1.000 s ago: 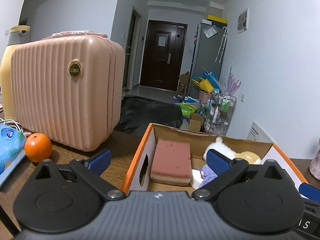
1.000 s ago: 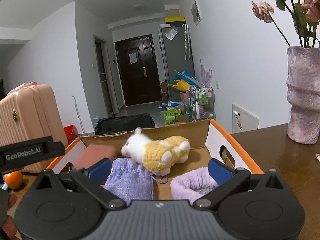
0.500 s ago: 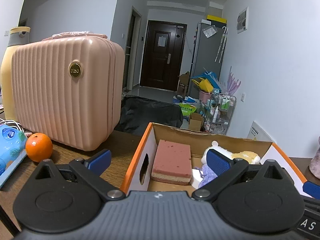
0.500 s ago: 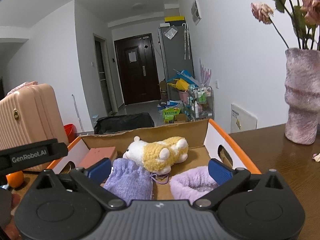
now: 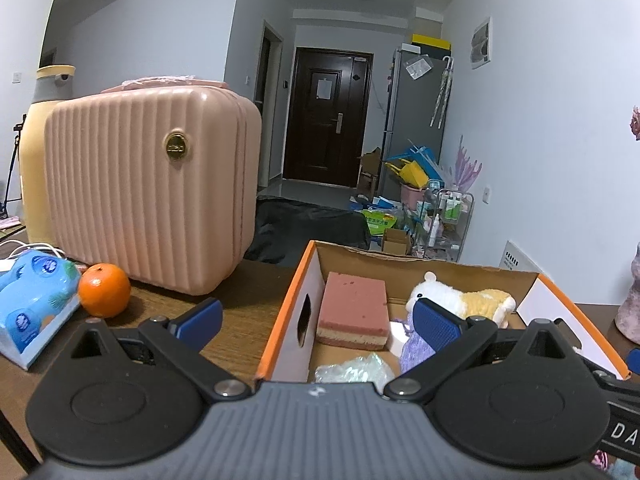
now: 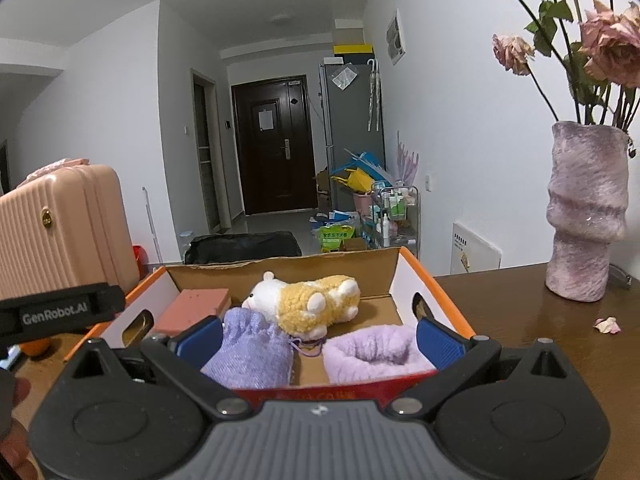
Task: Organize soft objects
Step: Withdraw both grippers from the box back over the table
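An orange-rimmed cardboard box (image 5: 288,308) (image 6: 440,284) sits on the wooden table. It holds a pink sponge (image 5: 354,308) (image 6: 196,306), a white and yellow plush toy (image 5: 464,300) (image 6: 308,300), a purple knitted pouch (image 6: 250,352) (image 5: 414,350), a fluffy lilac item (image 6: 380,354) and crinkled clear plastic (image 5: 352,368). My left gripper (image 5: 316,320) is open and empty, above the box's near left corner. My right gripper (image 6: 318,336) is open and empty, just before the box's near edge.
A pink ribbed suitcase (image 5: 148,208) (image 6: 60,232) stands at the left. An orange (image 5: 104,290) and a blue tissue pack (image 5: 32,300) lie in front of it. A purple vase (image 6: 586,216) with dried roses stands on the table at the right.
Both grippers have drawn back and risen a little from the box, so more of its inside shows. The things in the box have not moved.
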### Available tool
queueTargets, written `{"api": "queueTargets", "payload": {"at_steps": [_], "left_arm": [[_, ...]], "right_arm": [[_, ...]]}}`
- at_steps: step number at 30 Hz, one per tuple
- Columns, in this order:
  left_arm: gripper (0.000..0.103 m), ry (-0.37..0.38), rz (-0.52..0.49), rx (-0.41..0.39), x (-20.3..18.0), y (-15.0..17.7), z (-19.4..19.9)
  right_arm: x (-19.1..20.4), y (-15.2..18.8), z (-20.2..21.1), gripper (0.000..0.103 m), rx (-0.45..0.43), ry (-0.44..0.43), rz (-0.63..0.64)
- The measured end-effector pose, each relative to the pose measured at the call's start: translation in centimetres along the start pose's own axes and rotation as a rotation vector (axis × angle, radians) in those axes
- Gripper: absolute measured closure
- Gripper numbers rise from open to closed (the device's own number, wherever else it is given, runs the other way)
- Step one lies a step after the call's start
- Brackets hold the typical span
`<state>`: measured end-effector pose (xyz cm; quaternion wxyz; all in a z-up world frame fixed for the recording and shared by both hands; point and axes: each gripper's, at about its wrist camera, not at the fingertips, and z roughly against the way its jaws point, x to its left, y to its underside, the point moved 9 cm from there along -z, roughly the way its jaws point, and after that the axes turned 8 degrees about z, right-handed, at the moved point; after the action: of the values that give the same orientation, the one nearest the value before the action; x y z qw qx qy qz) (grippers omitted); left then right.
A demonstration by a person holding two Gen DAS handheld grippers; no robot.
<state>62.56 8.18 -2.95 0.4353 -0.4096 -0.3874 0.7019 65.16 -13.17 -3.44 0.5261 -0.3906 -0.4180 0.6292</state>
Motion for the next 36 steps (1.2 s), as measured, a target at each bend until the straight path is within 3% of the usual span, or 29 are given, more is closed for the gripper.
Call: {"api": "queueTargets", "payload": {"at_steps": [36], "left_arm": [[0.0,-0.007,-0.078,-0.007,1.7,4.6,11.1]], "right_arm": [[-1.9,4.5,10.8,0.0,-0.031,0.026,0.123]]}}
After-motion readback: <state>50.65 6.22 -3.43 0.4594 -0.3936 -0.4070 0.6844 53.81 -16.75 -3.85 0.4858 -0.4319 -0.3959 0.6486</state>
